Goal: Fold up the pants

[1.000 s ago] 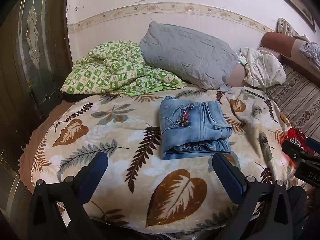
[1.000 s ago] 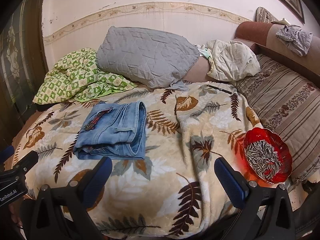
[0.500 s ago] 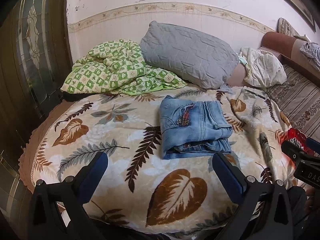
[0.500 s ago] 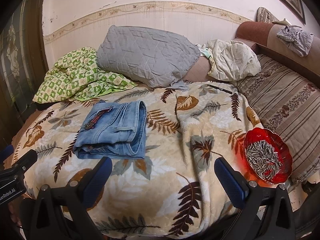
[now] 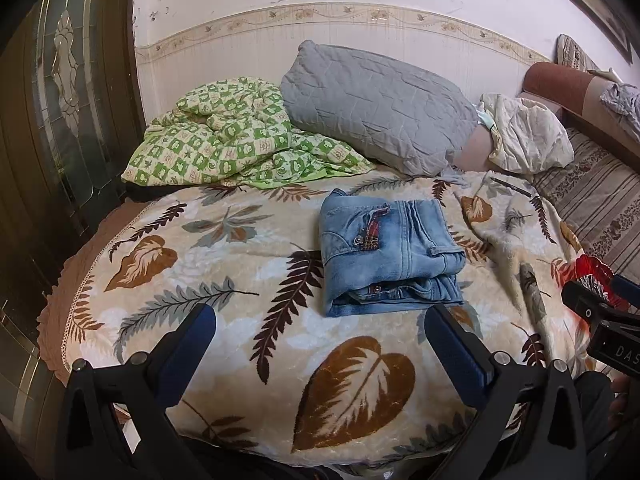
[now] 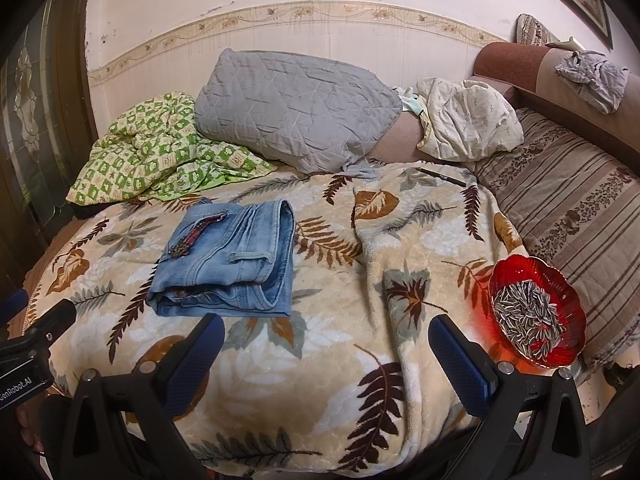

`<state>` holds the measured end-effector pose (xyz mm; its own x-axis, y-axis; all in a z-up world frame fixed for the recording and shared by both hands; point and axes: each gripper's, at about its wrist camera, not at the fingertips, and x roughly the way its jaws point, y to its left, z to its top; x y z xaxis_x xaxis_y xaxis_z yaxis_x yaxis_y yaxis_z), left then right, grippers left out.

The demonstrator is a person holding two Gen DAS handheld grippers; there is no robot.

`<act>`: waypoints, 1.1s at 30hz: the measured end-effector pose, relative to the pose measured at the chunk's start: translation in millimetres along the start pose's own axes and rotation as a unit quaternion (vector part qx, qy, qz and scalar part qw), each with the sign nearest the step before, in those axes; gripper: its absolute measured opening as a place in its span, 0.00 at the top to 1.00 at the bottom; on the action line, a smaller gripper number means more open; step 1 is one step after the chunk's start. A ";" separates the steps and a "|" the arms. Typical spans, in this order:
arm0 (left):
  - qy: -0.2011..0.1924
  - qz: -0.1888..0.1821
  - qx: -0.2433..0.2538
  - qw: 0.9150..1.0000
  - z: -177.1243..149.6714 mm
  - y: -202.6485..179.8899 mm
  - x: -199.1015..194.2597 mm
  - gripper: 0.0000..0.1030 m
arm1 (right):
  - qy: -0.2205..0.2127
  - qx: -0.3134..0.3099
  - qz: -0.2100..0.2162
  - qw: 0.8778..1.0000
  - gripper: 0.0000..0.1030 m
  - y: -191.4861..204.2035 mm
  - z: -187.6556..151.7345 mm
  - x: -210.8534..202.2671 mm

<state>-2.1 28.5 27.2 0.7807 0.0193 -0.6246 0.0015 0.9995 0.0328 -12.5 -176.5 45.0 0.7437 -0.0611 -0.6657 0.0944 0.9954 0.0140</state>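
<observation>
Left wrist view has the left gripper (image 5: 320, 336) with jaws wide and empty, and just beyond them, slightly to the right, the folded pants (image 5: 384, 252) lie on the leaf blanket (image 5: 224, 248); their long side seems to run away from the camera. Right wrist view shows the right gripper (image 6: 326, 340) equally wide and empty, with the pants further left, so the left gripper looks nearer; only this view shows fully the red bowl (image 6: 560, 292) of seeds, and behind all is the grey pillow (image 6: 296, 108).

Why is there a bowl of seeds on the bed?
That looks odd: a red glass bowl of sunflower seeds sits on the soft leaf-print blanket, right at the bed's edge, where it could tip. The folded jeans lie neatly.
</observation>
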 end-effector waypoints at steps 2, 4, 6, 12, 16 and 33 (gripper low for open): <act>0.000 0.001 0.000 1.000 0.0 -0.2 -0.2 0.00 | 0.001 0.000 0.000 1.000 0.00 0.0 0.0 0.1; 0.000 0.000 -0.001 1.000 -0.1 -0.3 -0.3 0.00 | 0.001 -0.001 0.001 1.000 0.00 -0.2 -0.5 1.0; 0.000 0.001 0.000 1.000 -0.3 -0.4 -0.3 0.00 | 0.001 -0.001 0.001 1.000 0.00 -0.5 -0.4 1.2; -0.001 0.000 0.000 1.000 -0.3 0.7 0.2 0.00 | 0.002 -0.001 0.001 1.000 0.00 -1.1 -0.5 1.6; -0.001 -0.001 0.001 1.000 0.1 1.5 0.7 0.00 | 0.002 -0.001 0.001 1.000 0.00 -0.8 -1.3 1.7; -0.001 -0.002 -0.001 1.000 -0.1 1.9 0.4 0.00 | 0.004 0.001 0.002 1.000 0.00 -0.8 -3.5 1.6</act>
<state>-1.9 30.4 26.9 0.7819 0.0143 -0.6232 0.0037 0.9996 0.0275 -13.7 -177.2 41.3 0.7390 -0.0561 -0.6714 0.0931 0.9955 0.0192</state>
